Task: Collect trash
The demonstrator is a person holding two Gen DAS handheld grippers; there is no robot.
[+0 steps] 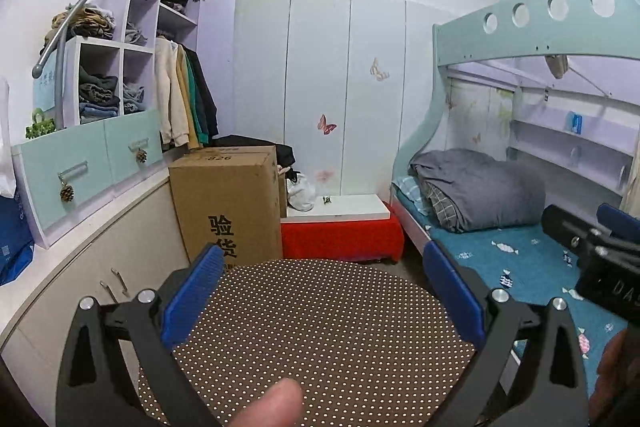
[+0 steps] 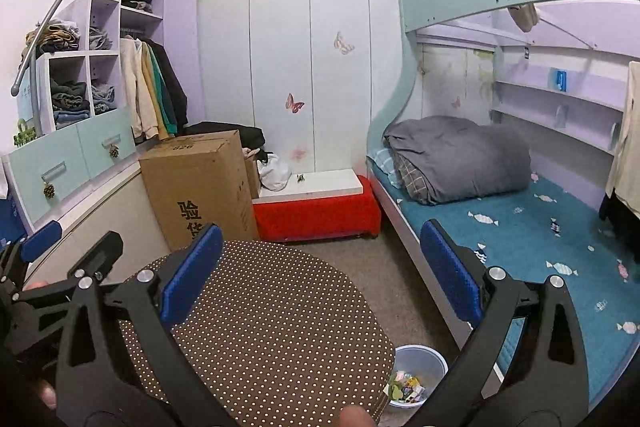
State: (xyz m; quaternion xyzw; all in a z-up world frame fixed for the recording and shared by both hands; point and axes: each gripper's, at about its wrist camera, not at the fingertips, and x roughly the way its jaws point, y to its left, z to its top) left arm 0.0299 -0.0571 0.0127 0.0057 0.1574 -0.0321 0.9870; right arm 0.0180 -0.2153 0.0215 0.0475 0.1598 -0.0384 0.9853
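Lighting: even, cool and bright, coming from overhead; your shadows are soft. Glare: none on the white wall panels (image 1: 320, 87). Distortion: strong fisheye bending, dark corners. Focus: the blurred fingertip (image 1: 272, 403) at your lower edge; the room is sharp.

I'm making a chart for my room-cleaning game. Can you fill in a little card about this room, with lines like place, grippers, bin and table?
place: bedroom with a bunk bed
left gripper: open, holding nothing, above the dotted round table
right gripper: open, holding nothing, above the same table
bin: on the floor between table and bed, some colourful trash inside
table top: no trash on the visible part
other things: cardboard box, red bench, grey blanket on the bed
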